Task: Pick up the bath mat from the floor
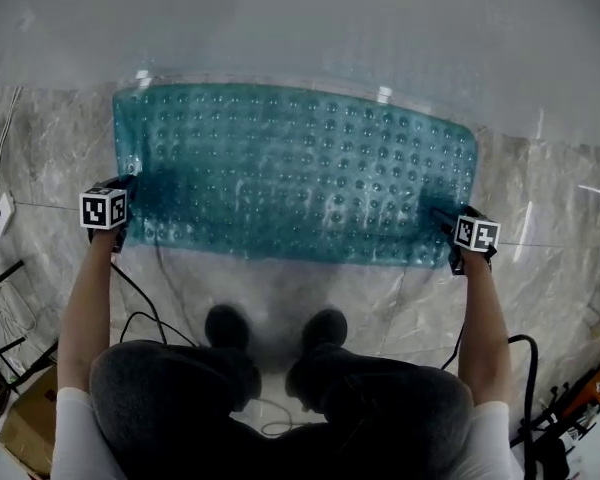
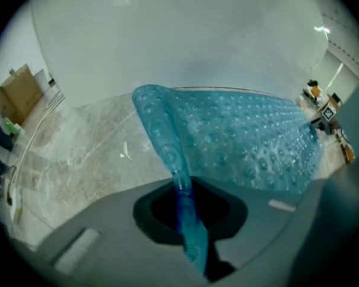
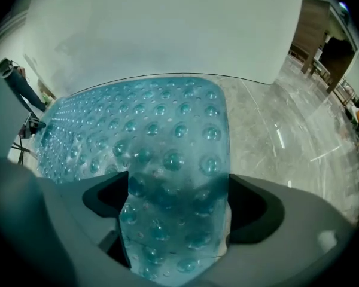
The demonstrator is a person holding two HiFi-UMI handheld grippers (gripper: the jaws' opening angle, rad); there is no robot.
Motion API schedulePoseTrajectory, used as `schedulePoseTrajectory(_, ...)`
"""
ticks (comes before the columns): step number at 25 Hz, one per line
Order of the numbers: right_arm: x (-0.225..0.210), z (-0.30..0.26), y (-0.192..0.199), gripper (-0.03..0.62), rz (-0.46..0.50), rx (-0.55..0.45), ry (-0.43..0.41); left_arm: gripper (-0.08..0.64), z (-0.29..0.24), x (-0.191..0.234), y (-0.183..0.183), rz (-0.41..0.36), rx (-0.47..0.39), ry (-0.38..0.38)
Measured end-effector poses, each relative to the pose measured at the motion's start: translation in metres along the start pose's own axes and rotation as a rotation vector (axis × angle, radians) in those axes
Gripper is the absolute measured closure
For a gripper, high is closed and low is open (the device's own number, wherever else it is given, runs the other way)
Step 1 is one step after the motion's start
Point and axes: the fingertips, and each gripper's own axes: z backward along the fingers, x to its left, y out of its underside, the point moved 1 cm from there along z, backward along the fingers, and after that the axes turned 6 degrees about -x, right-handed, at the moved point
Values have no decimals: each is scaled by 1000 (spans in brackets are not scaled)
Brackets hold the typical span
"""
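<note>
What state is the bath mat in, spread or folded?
Spread on the floor: the bath mat lies open, only its left edge curled up, pinched in the left gripper.

The bath mat (image 1: 300, 168) is translucent teal, patterned with regular rows of round raised bubbles; the floor (image 1: 40, 168) is grey-beige marble tile with pale veining. The marker cube (image 1: 104, 209) on the left gripper (image 1: 128, 186) and the one on the right gripper (image 1: 442, 216) are white with black square patterns. The person's trousers (image 1: 180, 398) are dark grey, the sleeves (image 1: 75, 438) white, the shoes (image 1: 225, 325) black.
</note>
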Motion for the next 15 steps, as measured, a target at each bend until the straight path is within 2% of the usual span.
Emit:
schedulePoseTrajectory(4,11,6,-2,217,52,2,-27,532,-2,-8,0,10,-5,6)
schedulePoseTrajectory(8,28,14,-4,349,101,42,-64,532,5,-11,-2,4,-2,4)
schedulePoseTrajectory(15,48,23,-9,482,122,66,-161,531,19,-13,-9,45,30,49)
